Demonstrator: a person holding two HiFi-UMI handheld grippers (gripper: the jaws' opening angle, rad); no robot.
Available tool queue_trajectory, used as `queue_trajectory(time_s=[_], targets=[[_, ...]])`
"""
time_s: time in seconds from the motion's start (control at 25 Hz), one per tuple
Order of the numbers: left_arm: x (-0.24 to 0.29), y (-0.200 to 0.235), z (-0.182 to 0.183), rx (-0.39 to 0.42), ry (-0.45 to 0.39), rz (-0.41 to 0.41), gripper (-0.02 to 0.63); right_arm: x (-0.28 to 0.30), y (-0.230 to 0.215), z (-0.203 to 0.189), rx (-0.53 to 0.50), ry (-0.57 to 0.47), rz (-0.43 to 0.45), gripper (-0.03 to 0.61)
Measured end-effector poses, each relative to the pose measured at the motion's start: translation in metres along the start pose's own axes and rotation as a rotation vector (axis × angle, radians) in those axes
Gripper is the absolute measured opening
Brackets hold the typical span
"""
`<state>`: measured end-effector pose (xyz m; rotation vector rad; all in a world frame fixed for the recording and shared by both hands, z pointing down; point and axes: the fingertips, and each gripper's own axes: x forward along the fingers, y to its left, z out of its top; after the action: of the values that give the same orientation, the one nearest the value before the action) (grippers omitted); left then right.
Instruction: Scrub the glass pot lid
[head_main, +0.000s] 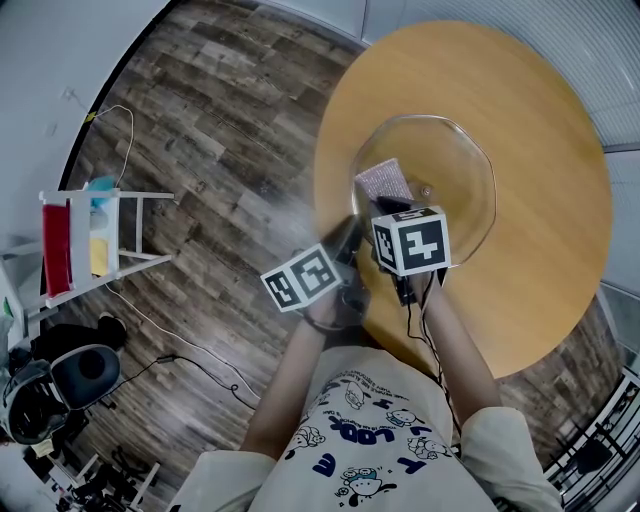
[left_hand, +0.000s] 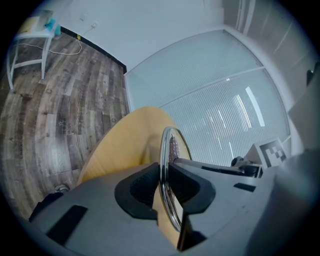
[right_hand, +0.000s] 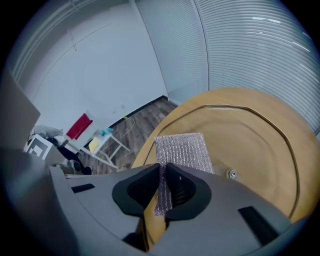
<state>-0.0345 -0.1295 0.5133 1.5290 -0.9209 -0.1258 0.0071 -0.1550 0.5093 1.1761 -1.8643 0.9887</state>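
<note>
A clear glass pot lid (head_main: 440, 175) with a metal rim is held over the round wooden table (head_main: 540, 120). My left gripper (head_main: 345, 250) is shut on the lid's near rim; in the left gripper view the rim (left_hand: 165, 180) stands edge-on between the pads. My right gripper (head_main: 400, 210) is shut on a silvery mesh scrub pad (head_main: 385, 180). The scrub pad (right_hand: 182, 150) lies flat on the lid's (right_hand: 260, 145) glass, just left of its centre screw (right_hand: 231, 174).
A white rack (head_main: 90, 240) with red and yellow items stands on the wood floor at the left. Dark gear and cables (head_main: 60, 385) lie at the lower left. Window blinds (right_hand: 260, 45) run behind the table.
</note>
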Motion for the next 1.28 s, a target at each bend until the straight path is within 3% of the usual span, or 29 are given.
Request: queue_trajectory(time_s=[1.28], targets=[[-0.002,-0.002,-0.006,0.008,0.023,0.014,0.067,0.012,-0.056,0.043,0.001,-0.081,-0.084,0.055]])
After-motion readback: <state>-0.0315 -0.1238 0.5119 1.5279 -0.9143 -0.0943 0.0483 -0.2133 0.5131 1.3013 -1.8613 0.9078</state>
